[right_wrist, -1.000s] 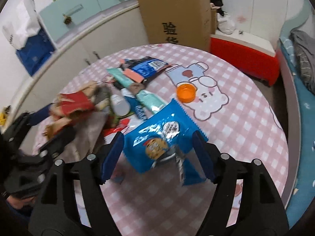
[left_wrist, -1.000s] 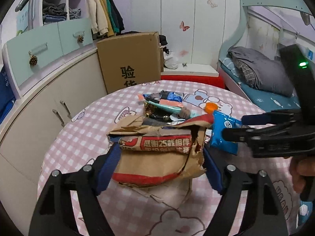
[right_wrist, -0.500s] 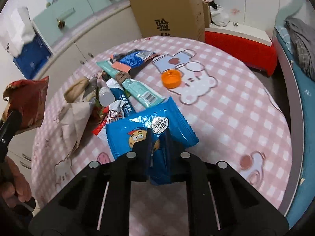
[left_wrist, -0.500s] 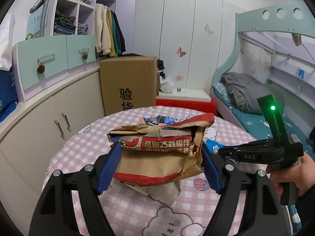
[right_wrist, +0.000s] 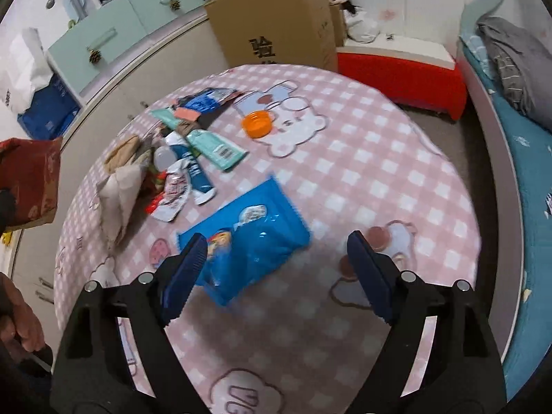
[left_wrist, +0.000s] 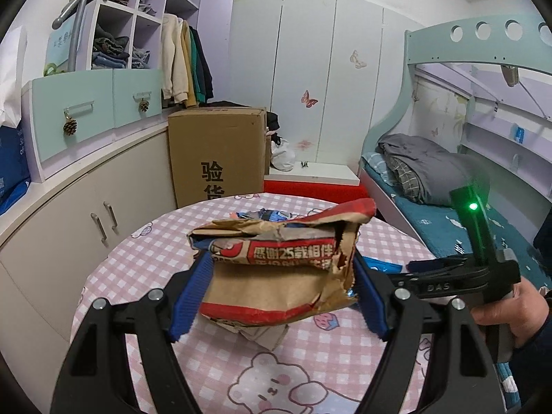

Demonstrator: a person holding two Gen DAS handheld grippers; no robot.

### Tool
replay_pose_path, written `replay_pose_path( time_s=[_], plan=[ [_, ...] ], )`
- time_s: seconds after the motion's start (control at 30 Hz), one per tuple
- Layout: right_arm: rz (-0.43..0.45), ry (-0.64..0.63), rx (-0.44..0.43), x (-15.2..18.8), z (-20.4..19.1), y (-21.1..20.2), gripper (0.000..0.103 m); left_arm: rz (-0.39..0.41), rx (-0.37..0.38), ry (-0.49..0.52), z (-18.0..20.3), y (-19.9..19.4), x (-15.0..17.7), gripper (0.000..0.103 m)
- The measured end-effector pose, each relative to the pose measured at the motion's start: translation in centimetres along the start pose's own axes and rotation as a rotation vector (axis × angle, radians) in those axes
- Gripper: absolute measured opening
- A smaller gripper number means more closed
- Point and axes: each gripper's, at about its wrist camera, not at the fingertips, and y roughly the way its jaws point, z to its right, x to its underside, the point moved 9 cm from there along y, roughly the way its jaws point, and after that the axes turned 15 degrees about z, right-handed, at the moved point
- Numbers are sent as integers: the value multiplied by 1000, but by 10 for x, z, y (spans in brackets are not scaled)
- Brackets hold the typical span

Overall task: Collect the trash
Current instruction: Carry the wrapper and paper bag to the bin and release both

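Your left tool (left_wrist: pixel 279 296) pinches the paper bag (left_wrist: pixel 276 269), held up off the worktop (right_wrist: pixel 362 158). Your right tool (right_wrist: pixel 276 269) is spreading, the blue packet (right_wrist: pixel 248 238) loose between its jaws. Regrip it and drop it in the bag; beyond lie wrappers (right_wrist: pixel 193 158).

A: What is held in the left gripper (left_wrist: pixel 277 296)?

B: A torn brown paper bag (left_wrist: pixel 276 265) with red bands is squeezed between the two blue pads (left_wrist: pixel 191 296). Its open top is turned up.

A: What is seen under it?

B: A pink checked table (left_wrist: pixel 145 262) is seen below the gripper.

A: And off to the right?

B: The right gripper (left_wrist: pixel 427 269) is held there by a hand (left_wrist: pixel 507 314). A blue wrapper (left_wrist: pixel 384 265) is seen just beyond its tips. A cardboard box (left_wrist: pixel 215 158) is seen far ahead.
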Motion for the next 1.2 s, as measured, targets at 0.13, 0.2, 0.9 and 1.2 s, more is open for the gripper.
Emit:
replay_pose_path(
  time_s=[0.13,0.2,0.9,1.2],
  plan=[
    [-32,-40,31,2,-9,20,83,-3,6,1,4,-1,1,75],
    [-14,-83,49,2,-14,26,65,-4,6,-1,5,-2,1,75],
    [221,155,-23,-30,76,-97,9,20,164,76,104,-1,-14,75],
    [337,348,170,-3,210,-184,9,-11,427,166,258,4,3,75]
  ],
)
